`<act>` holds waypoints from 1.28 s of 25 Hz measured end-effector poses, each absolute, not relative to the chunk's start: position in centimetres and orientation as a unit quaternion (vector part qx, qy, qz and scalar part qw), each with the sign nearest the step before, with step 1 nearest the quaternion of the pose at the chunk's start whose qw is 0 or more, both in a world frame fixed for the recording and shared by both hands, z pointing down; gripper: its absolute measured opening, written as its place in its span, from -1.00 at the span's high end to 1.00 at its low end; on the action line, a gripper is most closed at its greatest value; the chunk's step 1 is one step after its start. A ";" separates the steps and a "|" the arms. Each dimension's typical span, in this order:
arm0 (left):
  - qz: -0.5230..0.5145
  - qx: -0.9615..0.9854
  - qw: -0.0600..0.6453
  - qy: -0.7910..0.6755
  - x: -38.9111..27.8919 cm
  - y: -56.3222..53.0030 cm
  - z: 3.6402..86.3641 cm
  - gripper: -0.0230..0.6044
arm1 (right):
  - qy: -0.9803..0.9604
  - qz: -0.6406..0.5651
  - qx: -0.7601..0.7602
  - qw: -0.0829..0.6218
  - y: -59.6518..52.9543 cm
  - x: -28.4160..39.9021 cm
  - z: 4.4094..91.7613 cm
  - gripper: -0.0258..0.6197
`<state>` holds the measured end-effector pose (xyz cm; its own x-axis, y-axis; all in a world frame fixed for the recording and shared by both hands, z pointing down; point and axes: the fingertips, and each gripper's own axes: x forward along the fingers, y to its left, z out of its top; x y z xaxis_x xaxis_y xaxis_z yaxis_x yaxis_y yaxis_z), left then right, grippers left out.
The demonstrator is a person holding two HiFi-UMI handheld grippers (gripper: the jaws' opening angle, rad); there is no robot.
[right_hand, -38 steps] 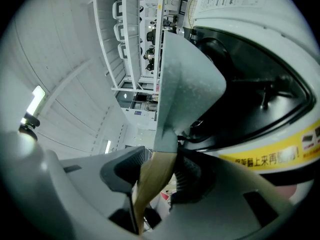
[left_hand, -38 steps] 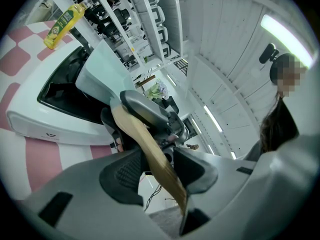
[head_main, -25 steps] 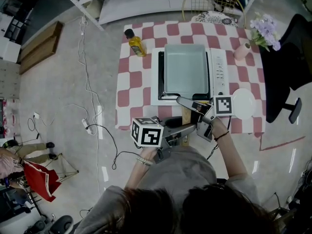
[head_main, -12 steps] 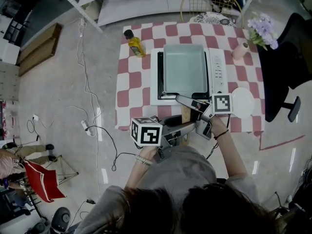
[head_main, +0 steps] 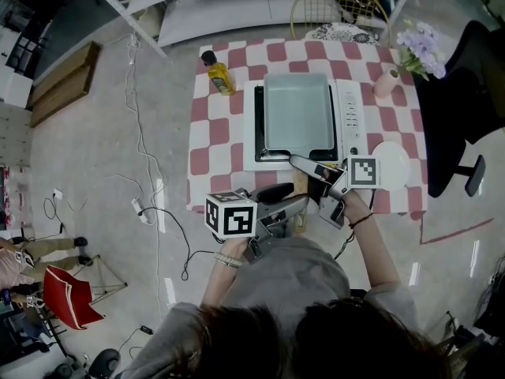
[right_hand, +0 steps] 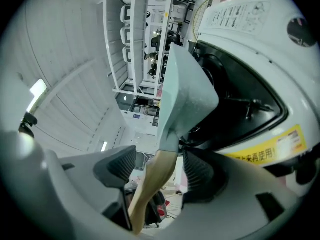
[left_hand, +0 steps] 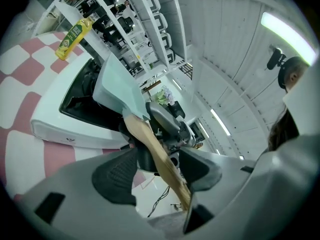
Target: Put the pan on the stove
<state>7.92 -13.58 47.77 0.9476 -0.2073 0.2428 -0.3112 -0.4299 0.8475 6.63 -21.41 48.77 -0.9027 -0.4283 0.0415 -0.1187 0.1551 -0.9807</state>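
Pan (head_main: 298, 113) sits on white stove (head_main: 353, 117), mid checked table (head_main: 211, 136), wooden handle (head_main: 301, 184) pointing near. Left gripper (head_main: 290, 208): jaws apart, just been opening, handle between them, not clamped. Right gripper (head_main: 306, 167): same, jaws just opening, spread either side of handle, no grip.

Pale-green square pan (head_main: 298, 115) sits on white stove (head_main: 353, 121).

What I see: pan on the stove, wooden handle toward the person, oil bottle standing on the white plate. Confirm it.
Not quite. The head view shows the oil bottle on the checked tablecloth left of the stove, not on the white plate right of it. The pan is on the stove, wooden handle toward the person.
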 end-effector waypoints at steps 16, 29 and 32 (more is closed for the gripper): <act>0.061 0.873 0.439 -0.204 5.1 -13.6 46.4 0.12 | 0.760 -0.594 -0.227 0.134 -20.0 9.5 47.7 0.02; 0.064 0.895 0.371 -0.241 4.4 -13.6 45.0 0.49 | 0.779 -0.535 -0.307 0.116 -19.1 11.9 46.7 0.63; 0.071 0.900 0.347 -0.253 4.2 -13.7 44.6 0.59 | 0.778 -0.524 -0.333 0.102 -18.8 12.4 46.5 0.71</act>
<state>4.17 -13.70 44.59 0.8615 -0.4072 0.3034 -0.5055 -0.6314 0.5881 12.42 -18.84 46.48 -0.7574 -0.6246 0.1905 -0.4115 0.2299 -0.8820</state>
